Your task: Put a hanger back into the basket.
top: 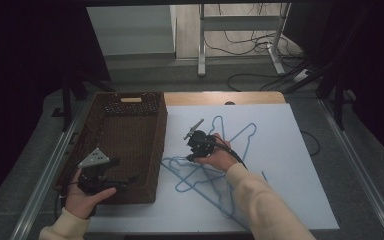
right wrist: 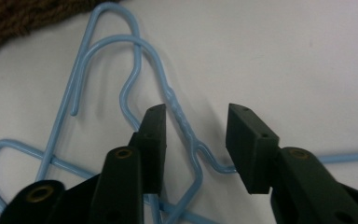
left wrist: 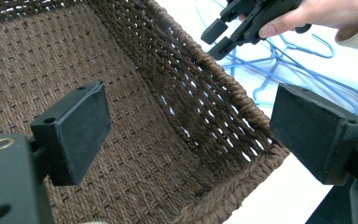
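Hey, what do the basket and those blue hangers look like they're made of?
Basket: dark brown woven fibre, wicker or twisted paper cord by the look; matt, with light showing through gaps in the weave and a braided rim. Hangers: thin wire with a smooth pale blue coating, probably plastic or paint over metal; the neck is twisted wire under the coating, and it has a faint sheen.

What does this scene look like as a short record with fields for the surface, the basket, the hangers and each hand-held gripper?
surface: white sheet on the table
basket: brown wicker basket at the left of the sheet, nothing seen inside
hangers: blue wire hangers tangled on the sheet, right of the basket
left hand-held gripper: left hand-held gripper open, over the basket's near corner, holding nothing
right hand-held gripper: right hand-held gripper open, jaws either side of a hanger's twisted neck, not closed on it
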The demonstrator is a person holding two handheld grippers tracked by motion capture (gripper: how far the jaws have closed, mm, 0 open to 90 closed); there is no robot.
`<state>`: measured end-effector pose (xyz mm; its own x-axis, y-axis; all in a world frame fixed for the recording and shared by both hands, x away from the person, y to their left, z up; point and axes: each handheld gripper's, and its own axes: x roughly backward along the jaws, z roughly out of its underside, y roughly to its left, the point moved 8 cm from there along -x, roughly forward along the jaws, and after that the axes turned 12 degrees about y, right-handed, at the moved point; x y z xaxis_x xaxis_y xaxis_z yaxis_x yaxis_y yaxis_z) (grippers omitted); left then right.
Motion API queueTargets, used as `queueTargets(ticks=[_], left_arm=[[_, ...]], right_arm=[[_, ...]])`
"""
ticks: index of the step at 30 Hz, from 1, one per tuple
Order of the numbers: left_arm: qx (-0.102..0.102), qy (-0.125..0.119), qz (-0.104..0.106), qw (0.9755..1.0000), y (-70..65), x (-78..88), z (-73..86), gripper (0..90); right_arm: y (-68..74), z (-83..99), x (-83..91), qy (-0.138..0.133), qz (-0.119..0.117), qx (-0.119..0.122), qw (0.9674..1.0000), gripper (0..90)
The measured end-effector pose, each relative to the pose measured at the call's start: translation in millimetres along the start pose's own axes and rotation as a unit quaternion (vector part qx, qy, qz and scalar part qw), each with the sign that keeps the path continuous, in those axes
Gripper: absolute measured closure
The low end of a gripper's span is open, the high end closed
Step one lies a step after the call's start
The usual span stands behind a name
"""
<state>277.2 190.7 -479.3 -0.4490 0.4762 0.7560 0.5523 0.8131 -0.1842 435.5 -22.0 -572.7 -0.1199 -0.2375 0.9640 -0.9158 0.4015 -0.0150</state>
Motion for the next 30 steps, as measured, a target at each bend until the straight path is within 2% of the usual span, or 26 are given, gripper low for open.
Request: queueTargets(ticks=[2,4,6,9,12,17,21,22,25,27,28,30], left_arm=[[0.000,0.000,0.000,1.0000,-0.2,0.3,0.0,12.5],[-0.001,-0.001,0.000,1.0000,-0.3,0.5,-0.3,12.5],[0.000,0.000,0.000,1.0000,0.0,0.4,-0.2,12.5],[-0.001,0.000,0.000,1.0000,0.1,0.4,0.0,12.5],[-0.001,-0.001,-0.001,1.0000,-0.4,0.7,-0.2,12.5],[-0.001,-0.001,-0.002,1.0000,-0.1,0.9,-0.1,12.5],[0.000,-0.001,-0.002,1.0000,0.1,1.1,0.0,12.5],[0.000,-0.002,-0.003,1.0000,0.1,1.4,0.0,12.5],[0.000,-0.003,-0.003,1.0000,-0.3,2.1,-0.4,12.5],[-0.002,-0.005,-0.003,1.0000,-1.2,3.2,-1.0,12.5],[-0.002,-0.006,-0.003,1.0000,-2.0,3.7,-1.5,12.6],[-0.004,-0.008,-0.004,1.0000,-3.1,4.3,-2.3,12.6]], right_arm=[[0.3,0.1,-1.8,0.007,0.002,0.006,1.0000,62.3],[0.8,1.2,-8.1,0.024,0.010,0.025,0.9994,66.9],[2.1,0.8,-8.1,0.023,0.006,0.027,0.9993,70.2],[3.8,0.9,-7.4,0.028,0.013,0.049,0.9983,74.2],[5.4,0.8,-7.3,0.029,0.009,0.055,0.9980,79.0],[-1.3,2.9,-4.2,0.026,0.027,0.064,0.9972,80.2],[-5.1,3.9,3.2,0.018,0.032,0.062,0.9974,80.7],[-7.5,4.1,12.1,0.006,0.040,0.057,0.9975,81.0],[-9.0,4.7,20.6,-0.004,0.048,0.049,0.9976,81.4],[-10.5,6.4,31.6,-0.014,0.058,0.037,0.9975,81.7],[-11.4,8.3,43.4,-0.030,0.068,0.022,0.9970,82.2],[-11.8,10.3,52.2,-0.043,0.072,0.007,0.9965,82.8]])
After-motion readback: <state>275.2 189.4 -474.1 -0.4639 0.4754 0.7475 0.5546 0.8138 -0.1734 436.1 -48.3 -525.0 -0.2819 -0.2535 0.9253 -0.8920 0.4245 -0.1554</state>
